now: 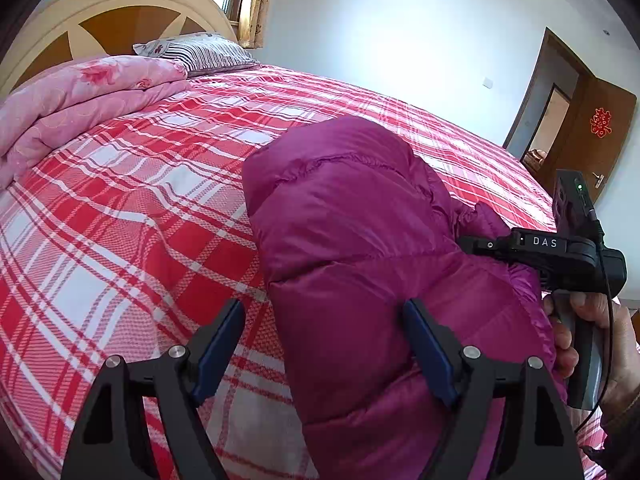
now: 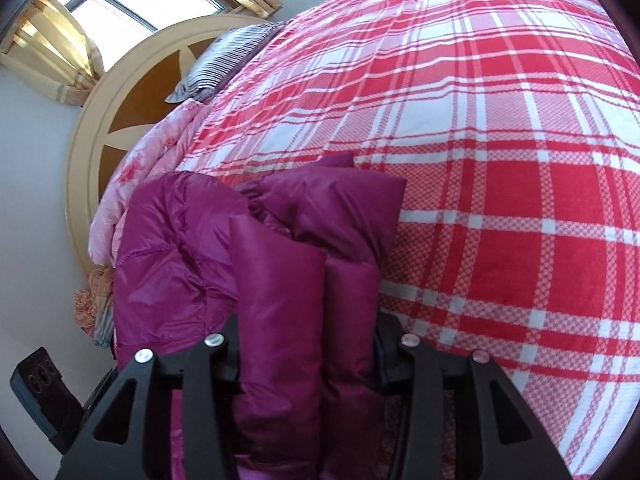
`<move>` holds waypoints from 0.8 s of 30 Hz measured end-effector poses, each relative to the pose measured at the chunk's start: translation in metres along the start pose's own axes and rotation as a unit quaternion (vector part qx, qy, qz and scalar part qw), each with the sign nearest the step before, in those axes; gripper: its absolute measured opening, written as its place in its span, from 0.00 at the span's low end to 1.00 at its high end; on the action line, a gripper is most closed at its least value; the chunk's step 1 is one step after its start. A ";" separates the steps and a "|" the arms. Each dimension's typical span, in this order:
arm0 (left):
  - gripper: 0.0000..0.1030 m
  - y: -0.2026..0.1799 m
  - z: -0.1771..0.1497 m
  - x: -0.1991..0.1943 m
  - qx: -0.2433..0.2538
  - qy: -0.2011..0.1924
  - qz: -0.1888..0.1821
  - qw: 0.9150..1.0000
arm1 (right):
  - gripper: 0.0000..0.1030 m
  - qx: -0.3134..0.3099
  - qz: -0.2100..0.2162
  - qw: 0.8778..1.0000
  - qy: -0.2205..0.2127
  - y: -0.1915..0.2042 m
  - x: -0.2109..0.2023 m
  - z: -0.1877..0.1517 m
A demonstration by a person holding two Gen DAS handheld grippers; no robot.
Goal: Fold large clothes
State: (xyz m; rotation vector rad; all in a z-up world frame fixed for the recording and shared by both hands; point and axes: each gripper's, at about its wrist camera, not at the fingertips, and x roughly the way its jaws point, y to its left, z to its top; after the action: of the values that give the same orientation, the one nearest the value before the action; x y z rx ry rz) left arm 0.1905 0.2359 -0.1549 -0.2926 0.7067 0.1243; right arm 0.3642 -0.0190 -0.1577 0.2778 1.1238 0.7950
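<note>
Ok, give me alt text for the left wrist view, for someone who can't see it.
A folded magenta puffer jacket lies on a red-and-white plaid bed, with the left hand-held gripper open over its near edge. The right hand-held gripper reaches in from the right; a pink quilt and striped pillow sit near the headboard.

A red and white plaid bed (image 1: 120, 216) carries a folded pink floral quilt (image 1: 80, 100) and striped pillow (image 1: 200, 54) by the headboard (image 1: 100, 12); a brown door (image 1: 592, 128) stands open.
</note>
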 end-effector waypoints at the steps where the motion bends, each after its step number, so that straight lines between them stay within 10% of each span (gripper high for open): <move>1: 0.79 -0.001 0.001 -0.002 0.004 0.000 0.003 1.000 | 0.50 -0.005 -0.010 1.000 -0.003 0.002 -0.002 0.000; 10: 0.79 -0.016 0.026 -0.069 0.038 -0.065 0.016 0.997 | 0.73 -0.094 -0.120 0.983 -0.100 0.052 -0.086 -0.023; 24: 0.84 -0.031 0.046 -0.141 0.044 -0.145 -0.016 0.988 | 0.90 -0.154 -0.125 0.957 -0.210 0.119 -0.173 -0.083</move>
State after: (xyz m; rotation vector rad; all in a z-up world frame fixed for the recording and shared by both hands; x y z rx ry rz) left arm 0.1192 0.2183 -0.0220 -0.1951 0.4167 0.1021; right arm 0.2061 -0.0702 -0.0050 0.0356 0.6078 0.6354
